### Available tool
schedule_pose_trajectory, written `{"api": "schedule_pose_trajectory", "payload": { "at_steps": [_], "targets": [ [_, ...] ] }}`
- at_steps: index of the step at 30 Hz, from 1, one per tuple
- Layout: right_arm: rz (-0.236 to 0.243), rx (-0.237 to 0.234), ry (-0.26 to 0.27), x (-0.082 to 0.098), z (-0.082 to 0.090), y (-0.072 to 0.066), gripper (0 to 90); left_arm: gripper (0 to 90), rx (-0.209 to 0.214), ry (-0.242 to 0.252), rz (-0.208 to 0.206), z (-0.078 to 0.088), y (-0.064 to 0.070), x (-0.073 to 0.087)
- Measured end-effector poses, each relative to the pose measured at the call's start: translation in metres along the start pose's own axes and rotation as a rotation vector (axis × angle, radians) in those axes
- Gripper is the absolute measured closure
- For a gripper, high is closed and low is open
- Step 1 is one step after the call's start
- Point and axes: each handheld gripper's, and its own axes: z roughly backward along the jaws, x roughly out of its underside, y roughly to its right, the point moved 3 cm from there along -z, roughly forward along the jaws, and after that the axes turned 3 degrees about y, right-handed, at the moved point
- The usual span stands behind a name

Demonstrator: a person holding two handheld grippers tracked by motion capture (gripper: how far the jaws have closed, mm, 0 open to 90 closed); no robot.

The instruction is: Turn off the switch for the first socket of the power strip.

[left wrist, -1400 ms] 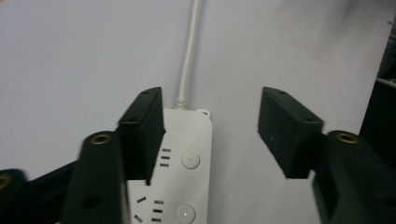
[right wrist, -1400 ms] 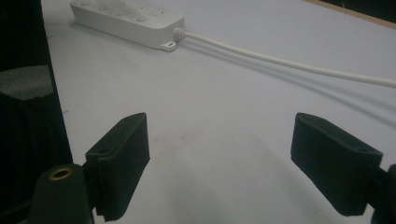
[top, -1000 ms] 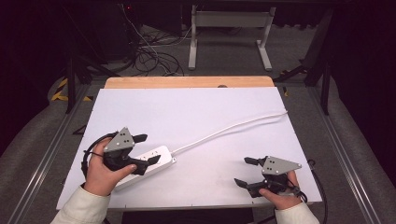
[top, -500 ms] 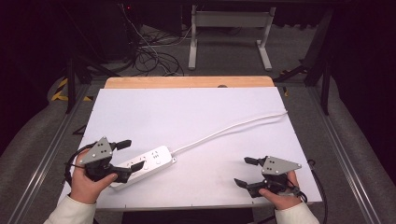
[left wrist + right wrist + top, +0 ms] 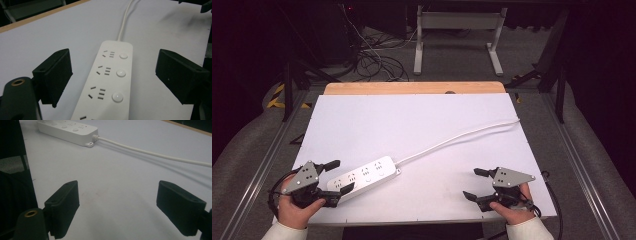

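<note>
A white power strip (image 5: pixel 363 175) lies on the white table top (image 5: pixel 412 125) near the front left, and its white cable (image 5: pixel 457 136) runs off to the right edge. My left gripper (image 5: pixel 336 181) is open at the strip's left end, one jaw on each side of it. In the left gripper view the power strip (image 5: pixel 110 82), with several sockets and round buttons, stretches away between the wide-apart jaws of the left gripper (image 5: pixel 113 73). My right gripper (image 5: pixel 470 183) is open near the front right corner, with nothing in it. From the right gripper (image 5: pixel 117 205), the strip (image 5: pixel 67 130) and cable (image 5: pixel 150 153) lie farther off.
A wooden strip (image 5: pixel 412 88) borders the table's far edge. Metal rails (image 5: pixel 259 165) run along both sides. Beyond the table are tangled cables on the floor (image 5: pixel 377 60) and a white stand's legs (image 5: pixel 457 45).
My left gripper has drawn back to the left and toward the front edge, from over the strip to its left end. The right gripper has stayed still.
</note>
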Motion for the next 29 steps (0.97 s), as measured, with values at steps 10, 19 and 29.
{"api": "schedule_pose_trajectory", "payload": {
  "at_steps": [10, 19, 29],
  "targets": [
    [0.000, 0.002, -0.002, 0.000, 0.000, 0.000, 18.6, 13.9, -0.001, 0.015, 0.074, 0.000, -0.004, 0.019],
    [-0.008, 0.002, 0.001, 0.001, 0.000, 0.001, 18.5, 14.3, -0.061, -0.035, 0.021, -0.004, -0.001, 0.021],
    [-0.006, 0.005, 0.000, 0.001, 0.000, 0.002, 18.3, 13.4, -0.028, -0.010, 0.046, -0.005, 0.001, 0.019]
  ]
}}
